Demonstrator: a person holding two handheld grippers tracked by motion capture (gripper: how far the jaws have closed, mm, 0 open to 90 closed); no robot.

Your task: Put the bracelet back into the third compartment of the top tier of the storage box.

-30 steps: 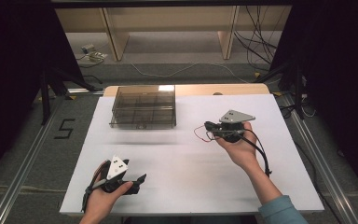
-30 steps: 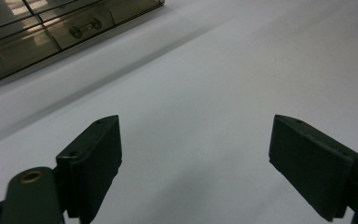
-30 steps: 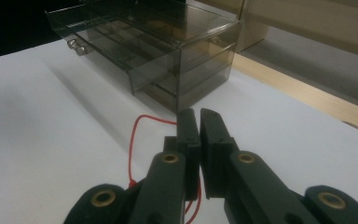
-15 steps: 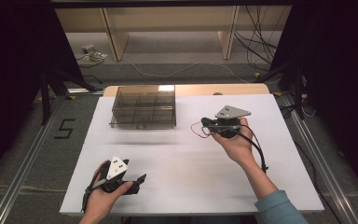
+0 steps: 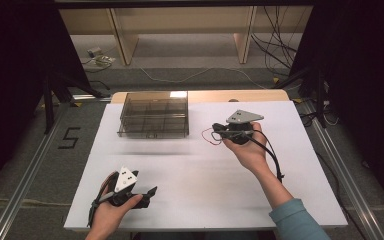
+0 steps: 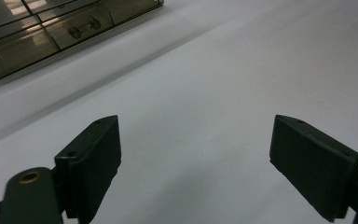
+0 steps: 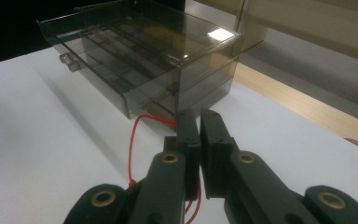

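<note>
A thin red wire (image 7: 133,140) loops out from the jaws of my right gripper (image 7: 198,116), which is shut on it. In the high view this gripper (image 5: 215,131) hovers over the white table just right of a smoked clear drawer box (image 5: 154,114), and the red wire (image 5: 206,135) hangs below its tips. In the right gripper view the box (image 7: 154,60) stands close ahead, with a drawer knob (image 7: 69,62) on its front. My left gripper (image 5: 149,193) rests low near the table's front left, open and with nothing between its jaws (image 6: 196,154).
The white table top (image 5: 205,185) spreads between the two hands. A wooden strip (image 5: 230,95) runs along its far edge behind the box. Metal rails (image 5: 25,175) flank the table, and cables (image 5: 280,50) lie on the floor beyond it.
My right gripper has drifted slightly left and away, toward the box, with the red wire still in it. The left gripper has stayed put.
</note>
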